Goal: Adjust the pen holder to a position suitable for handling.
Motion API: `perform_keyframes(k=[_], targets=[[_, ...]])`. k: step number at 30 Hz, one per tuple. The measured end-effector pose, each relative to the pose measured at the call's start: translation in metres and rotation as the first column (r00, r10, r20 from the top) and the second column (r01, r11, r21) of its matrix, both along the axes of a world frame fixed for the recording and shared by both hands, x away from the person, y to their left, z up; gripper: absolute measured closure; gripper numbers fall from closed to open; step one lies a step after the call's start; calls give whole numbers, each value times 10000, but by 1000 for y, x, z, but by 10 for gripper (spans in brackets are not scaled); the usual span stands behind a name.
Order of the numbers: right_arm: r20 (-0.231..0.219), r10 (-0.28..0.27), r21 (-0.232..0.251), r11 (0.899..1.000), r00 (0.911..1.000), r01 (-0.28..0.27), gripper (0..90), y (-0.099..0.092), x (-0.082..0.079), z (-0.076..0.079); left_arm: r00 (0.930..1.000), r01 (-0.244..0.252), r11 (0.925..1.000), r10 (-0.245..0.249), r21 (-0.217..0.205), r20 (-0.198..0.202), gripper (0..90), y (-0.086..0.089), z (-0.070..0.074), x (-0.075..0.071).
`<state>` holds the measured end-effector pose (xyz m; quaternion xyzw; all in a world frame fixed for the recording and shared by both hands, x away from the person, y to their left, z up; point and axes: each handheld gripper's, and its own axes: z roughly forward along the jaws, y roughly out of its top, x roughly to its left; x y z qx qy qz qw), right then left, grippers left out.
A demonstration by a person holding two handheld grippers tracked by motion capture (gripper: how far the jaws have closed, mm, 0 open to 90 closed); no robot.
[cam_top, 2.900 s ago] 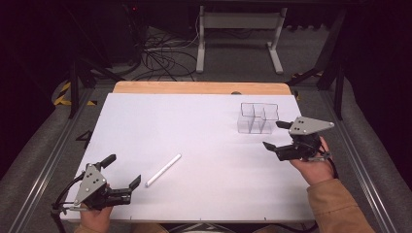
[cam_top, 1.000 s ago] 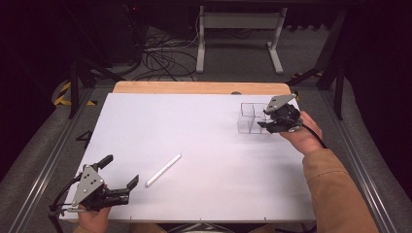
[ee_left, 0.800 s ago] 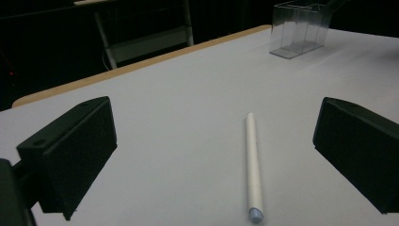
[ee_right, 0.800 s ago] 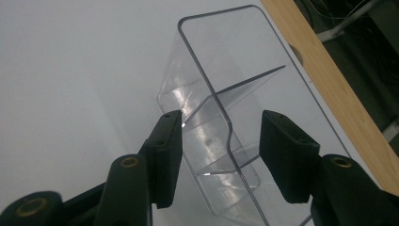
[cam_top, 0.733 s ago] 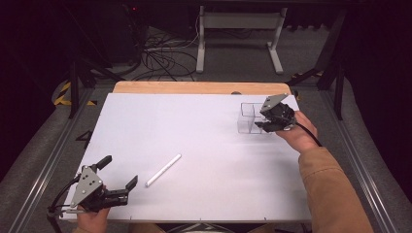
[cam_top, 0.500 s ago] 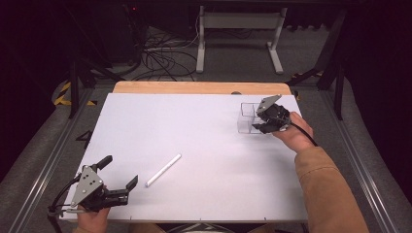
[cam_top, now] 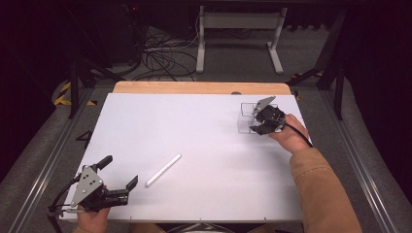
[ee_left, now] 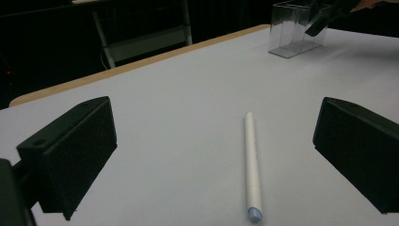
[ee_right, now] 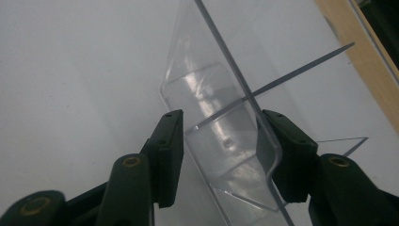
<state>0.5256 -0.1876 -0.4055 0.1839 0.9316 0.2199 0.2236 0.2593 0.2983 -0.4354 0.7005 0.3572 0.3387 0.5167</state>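
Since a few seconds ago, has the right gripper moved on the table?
Yes. The right gripper has gone from the white table's right edge up and inward to the clear plastic divided box, its jaws now straddling a corner compartment.

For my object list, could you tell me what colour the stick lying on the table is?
White, with a pale bluish tip; the stick shows best in the left gripper view.
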Motion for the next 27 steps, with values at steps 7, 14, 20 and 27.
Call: perform_keyframes(k=[7, 14, 20, 27], targets=[[23, -161, -288, 9995, 9999, 162, 541, 5, 0, -7, 10000, -2, 10000, 2, 14, -12, 8, 0, 0, 0], [223, -146, -241, 9996, 9996, 151, 609, 5, -2, -5, 10000, 4, 10000, -4, -8, -10, 8, 0, 0, 0], [59, 105, -275, 9996, 9999, -103, 683, 3, -4, 0, 10000, 8, 10000, -8, -29, -30, 8, 0, 0, 1], [-122, 339, -247, 9991, 9993, -342, 807, 3, -11, 6, 10000, 14, 10000, -14, -5, -7, 8, -1, 0, 1]])
